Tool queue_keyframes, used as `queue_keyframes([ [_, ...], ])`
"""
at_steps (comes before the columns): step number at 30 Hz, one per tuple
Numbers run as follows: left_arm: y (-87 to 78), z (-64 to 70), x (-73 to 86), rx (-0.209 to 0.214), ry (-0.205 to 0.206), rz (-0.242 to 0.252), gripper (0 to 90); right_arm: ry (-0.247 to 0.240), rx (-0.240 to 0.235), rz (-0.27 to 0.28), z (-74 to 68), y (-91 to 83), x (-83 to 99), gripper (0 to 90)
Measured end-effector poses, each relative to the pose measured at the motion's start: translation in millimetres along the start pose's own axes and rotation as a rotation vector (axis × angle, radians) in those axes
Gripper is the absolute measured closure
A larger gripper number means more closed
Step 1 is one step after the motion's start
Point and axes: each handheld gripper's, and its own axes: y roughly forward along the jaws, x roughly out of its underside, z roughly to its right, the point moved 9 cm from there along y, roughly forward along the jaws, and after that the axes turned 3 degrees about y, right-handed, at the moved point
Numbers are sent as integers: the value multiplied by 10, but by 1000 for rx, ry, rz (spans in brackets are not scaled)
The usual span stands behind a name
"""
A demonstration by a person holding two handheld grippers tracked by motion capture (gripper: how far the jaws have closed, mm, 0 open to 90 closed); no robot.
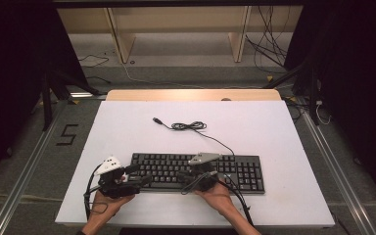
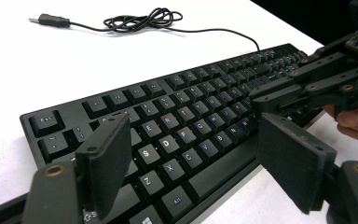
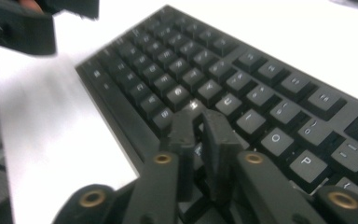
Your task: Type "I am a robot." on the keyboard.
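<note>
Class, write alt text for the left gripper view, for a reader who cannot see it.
A black keyboard lies slantwise on a white table, seen between the open jaws of the left claw. The right claw reaches in over the keys from the right, and the keyboard's cable lies coiled beyond, ending in a USB plug.
</note>
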Motion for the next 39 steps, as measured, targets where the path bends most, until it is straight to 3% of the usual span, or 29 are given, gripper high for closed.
queue_keyframes([
  [7, -7, -15, -7, -5, -3, 7, 260, 24, -33, 39, -17, -71, -71, 670],
  [11, -8, -25, -7, -7, -5, 8, 260, 29, -49, 50, -48, -97, -106, 533],
  [18, -12, -41, -6, -11, -4, 7, 260, 30, -50, 48, -72, -105, -116, 426],
  [28, -21, -67, -8, -16, -9, 10, 260, 15, -75, 51, -162, -114, -121, 438],
  [39, -26, -87, -11, -22, -11, 13, 260, -14, -95, 35, -261, -95, -84, 565],
])
